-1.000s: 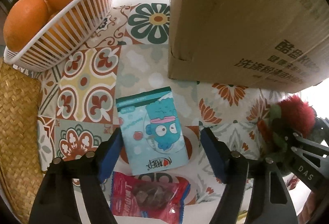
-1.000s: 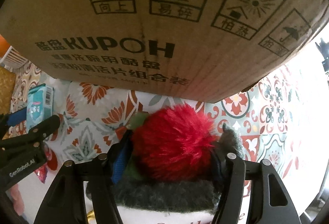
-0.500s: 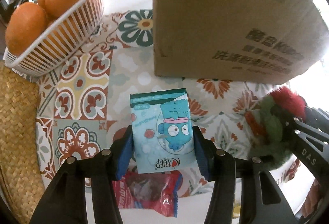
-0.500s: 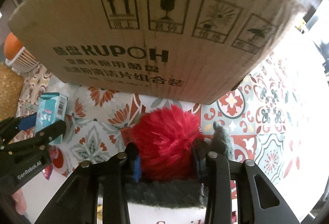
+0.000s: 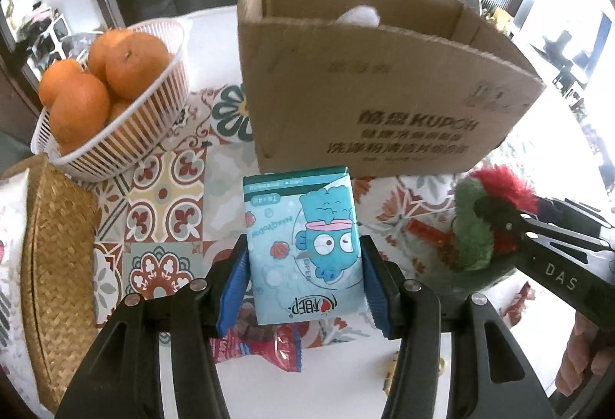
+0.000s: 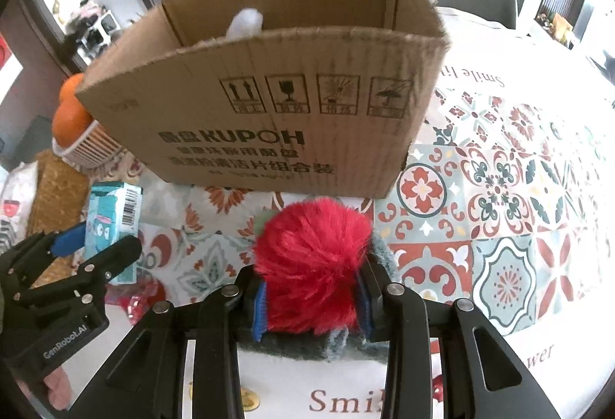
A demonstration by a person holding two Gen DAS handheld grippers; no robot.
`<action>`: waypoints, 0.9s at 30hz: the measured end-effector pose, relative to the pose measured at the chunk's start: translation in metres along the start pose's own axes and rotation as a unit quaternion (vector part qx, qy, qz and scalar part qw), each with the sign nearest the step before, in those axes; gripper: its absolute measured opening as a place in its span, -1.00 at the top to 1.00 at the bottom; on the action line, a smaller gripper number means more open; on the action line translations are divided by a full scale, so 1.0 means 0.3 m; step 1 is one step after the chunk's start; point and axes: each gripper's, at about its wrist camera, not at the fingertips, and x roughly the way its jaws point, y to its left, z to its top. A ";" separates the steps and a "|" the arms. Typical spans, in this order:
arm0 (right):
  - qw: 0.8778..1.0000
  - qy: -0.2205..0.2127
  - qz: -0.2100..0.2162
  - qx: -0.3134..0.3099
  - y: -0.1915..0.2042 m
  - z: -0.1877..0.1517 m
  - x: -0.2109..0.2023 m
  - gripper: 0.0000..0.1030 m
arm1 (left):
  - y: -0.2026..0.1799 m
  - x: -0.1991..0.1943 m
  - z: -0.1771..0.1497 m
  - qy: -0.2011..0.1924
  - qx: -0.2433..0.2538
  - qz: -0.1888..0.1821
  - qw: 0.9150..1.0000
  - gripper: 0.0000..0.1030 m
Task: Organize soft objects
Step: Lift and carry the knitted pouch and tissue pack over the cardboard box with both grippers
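Note:
My left gripper (image 5: 305, 284) is shut on a blue tissue pack (image 5: 303, 250) with a cartoon fish, held above the table in front of the open cardboard box (image 5: 369, 111). My right gripper (image 6: 309, 303) is shut on a furry red and green plush toy (image 6: 311, 265), also lifted before the box (image 6: 269, 127). The plush (image 5: 480, 223) shows at the right of the left wrist view, the tissue pack (image 6: 111, 223) at the left of the right wrist view. Something white (image 6: 246, 21) lies inside the box.
A white basket of oranges (image 5: 115, 119) stands left of the box, on a woven mat (image 5: 57, 265). A red snack packet (image 5: 265, 342) lies on the patterned tablecloth (image 6: 499, 207) below my left gripper. Chairs stand behind the table.
My left gripper closed on the tissue pack and lifted it. Both grippers rose, so the box's open top now shows. The right gripper kept its hold on the plush.

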 end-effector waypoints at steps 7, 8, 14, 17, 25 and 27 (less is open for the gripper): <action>0.999 -0.038 0.015 0.005 -0.027 0.015 -0.102 0.31 | -0.027 -0.074 0.019 -0.029 0.010 -0.008 1.000 -0.04; 0.999 -0.043 0.015 0.004 -0.020 0.015 -0.109 0.31 | -0.034 -0.092 0.017 -0.033 0.012 -0.008 0.999 -0.04; 0.997 -0.078 0.019 0.002 -0.011 0.014 -0.198 0.31 | -0.046 -0.159 0.025 -0.066 0.023 -0.007 0.998 -0.04; 0.995 -0.093 0.025 0.002 -0.008 0.014 -0.241 0.31 | -0.054 -0.200 0.030 -0.080 0.026 -0.011 0.996 -0.04; 0.990 -0.134 0.032 -0.003 0.013 0.035 -0.357 0.31 | -0.065 -0.309 0.047 -0.119 0.031 -0.025 0.992 -0.04; 0.989 -0.144 0.036 -0.003 0.014 0.037 -0.386 0.31 | -0.069 -0.334 0.049 -0.128 0.034 -0.027 0.991 -0.04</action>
